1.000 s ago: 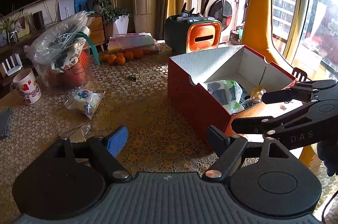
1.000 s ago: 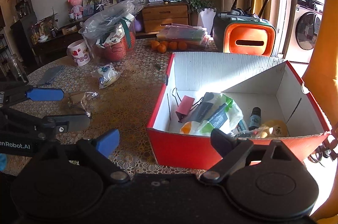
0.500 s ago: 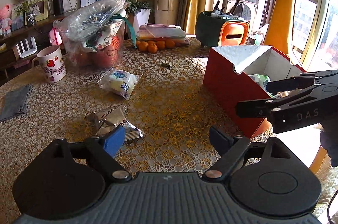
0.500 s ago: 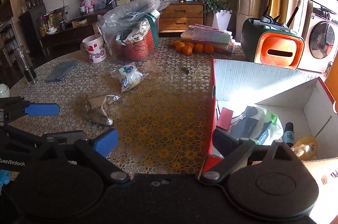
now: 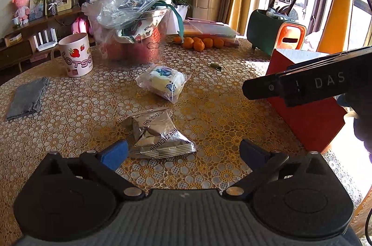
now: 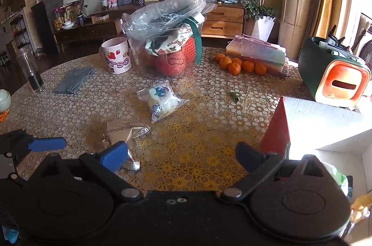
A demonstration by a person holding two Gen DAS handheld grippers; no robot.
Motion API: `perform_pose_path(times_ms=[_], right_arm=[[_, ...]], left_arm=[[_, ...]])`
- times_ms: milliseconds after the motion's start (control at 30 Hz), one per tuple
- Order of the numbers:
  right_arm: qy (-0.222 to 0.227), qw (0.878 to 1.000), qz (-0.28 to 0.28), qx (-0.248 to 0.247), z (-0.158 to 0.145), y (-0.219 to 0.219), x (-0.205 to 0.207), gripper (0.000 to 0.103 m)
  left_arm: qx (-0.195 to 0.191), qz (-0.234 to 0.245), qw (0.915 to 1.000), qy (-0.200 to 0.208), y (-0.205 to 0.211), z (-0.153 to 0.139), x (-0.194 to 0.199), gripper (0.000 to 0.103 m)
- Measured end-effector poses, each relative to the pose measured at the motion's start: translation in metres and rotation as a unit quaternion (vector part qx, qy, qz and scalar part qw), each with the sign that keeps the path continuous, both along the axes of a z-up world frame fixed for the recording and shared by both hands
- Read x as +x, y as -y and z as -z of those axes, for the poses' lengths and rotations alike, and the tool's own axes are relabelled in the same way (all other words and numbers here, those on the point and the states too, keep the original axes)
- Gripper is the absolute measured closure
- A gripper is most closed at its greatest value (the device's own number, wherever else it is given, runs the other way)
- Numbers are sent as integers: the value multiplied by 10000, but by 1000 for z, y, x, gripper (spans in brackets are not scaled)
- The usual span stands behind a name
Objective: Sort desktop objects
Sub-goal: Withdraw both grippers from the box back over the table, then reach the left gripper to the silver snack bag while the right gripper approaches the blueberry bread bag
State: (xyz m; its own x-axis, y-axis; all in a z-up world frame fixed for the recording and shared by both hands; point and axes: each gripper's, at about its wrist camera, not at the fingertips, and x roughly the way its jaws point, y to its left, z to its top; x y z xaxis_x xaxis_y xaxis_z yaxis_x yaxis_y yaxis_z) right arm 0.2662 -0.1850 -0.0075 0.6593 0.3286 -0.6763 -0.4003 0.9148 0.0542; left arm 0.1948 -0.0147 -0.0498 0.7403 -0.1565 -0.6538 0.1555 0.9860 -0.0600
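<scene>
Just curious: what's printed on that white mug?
Red strawberries and pink letters on the white ceramic mug, clearest in the right wrist view.

Your left wrist camera looks low and close over the patterned table (image 5: 69, 111), forward between its own fingers, toward the TV wall at the top of the frame. Your right wrist camera sits a little higher and faces the same wall. Both views share the silver snack packet (image 5: 158, 132) (image 6: 125, 132) at lower centre, the blueberry packet (image 5: 162, 81) (image 6: 160, 99) mid-frame and the red box (image 5: 302, 111) (image 6: 276, 129) at the right edge.
</scene>
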Motion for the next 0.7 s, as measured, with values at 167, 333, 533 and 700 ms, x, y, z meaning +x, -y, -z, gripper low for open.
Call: perform_pose_path(times_ms=[167, 333, 533, 700], right_arm=[[-20, 9998, -195, -85, 9, -22, 28, 4], [-71, 9993, -361, -61, 17, -42, 54, 4], [-137, 9982, -576, -87, 29, -65, 87, 4], [-178, 9972, -707, -165, 39, -77, 110, 3]], left_arm=[[13, -117, 9999, -36, -5, 9, 19, 1], [-43, -249, 9995, -165, -11, 21, 37, 1], [-89, -334, 9990, -271, -13, 35, 52, 1], [-70, -436, 9985, -329, -14, 42, 63, 1]])
